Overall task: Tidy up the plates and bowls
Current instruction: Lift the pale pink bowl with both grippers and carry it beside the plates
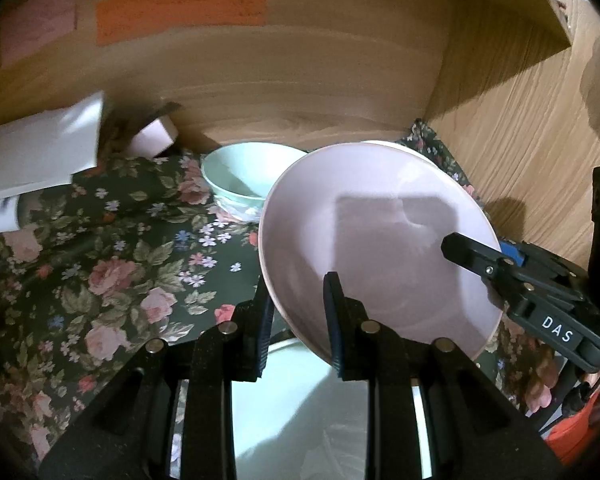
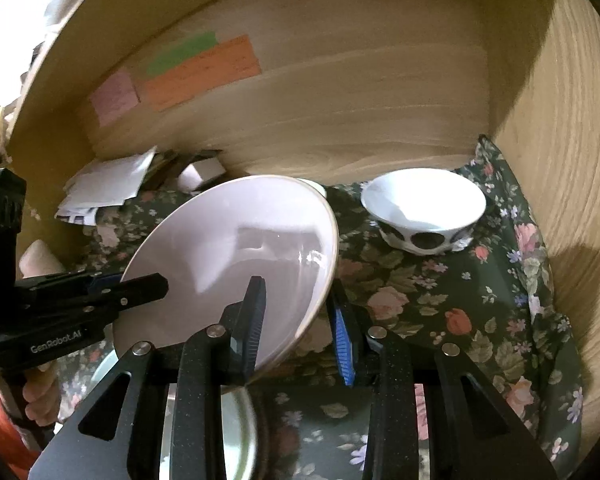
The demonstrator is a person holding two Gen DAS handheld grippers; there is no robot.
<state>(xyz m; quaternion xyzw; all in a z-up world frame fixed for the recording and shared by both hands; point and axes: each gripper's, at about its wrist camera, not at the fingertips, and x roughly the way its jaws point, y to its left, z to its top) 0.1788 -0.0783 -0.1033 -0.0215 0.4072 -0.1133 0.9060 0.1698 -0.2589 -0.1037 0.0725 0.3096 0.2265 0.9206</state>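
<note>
A pale pink plate [image 1: 380, 240] [image 2: 228, 256] hangs tilted above the floral cloth, gripped from both sides. My left gripper [image 1: 298, 292] is shut on its lower left rim, one finger under the plate and one on its face. In the right wrist view the left gripper [image 2: 160, 282] reaches in from the left. My right gripper [image 2: 296, 286] is shut on the opposite rim, and in the left wrist view the right gripper [image 1: 450, 246] clamps the plate's right edge. A mint green bowl [image 1: 240, 176] stands behind the plate. A white bowl with dark spots [image 2: 424, 208] sits at the back right.
A dark floral cloth [image 1: 100, 264] [image 2: 440, 300] covers the shelf floor. A pale green plate [image 1: 292, 400] [image 2: 240, 428] lies below the lifted one. White papers [image 1: 36, 152] and a small box [image 1: 156, 136] are at the back left. Wooden walls [image 2: 572, 160] close the back and right.
</note>
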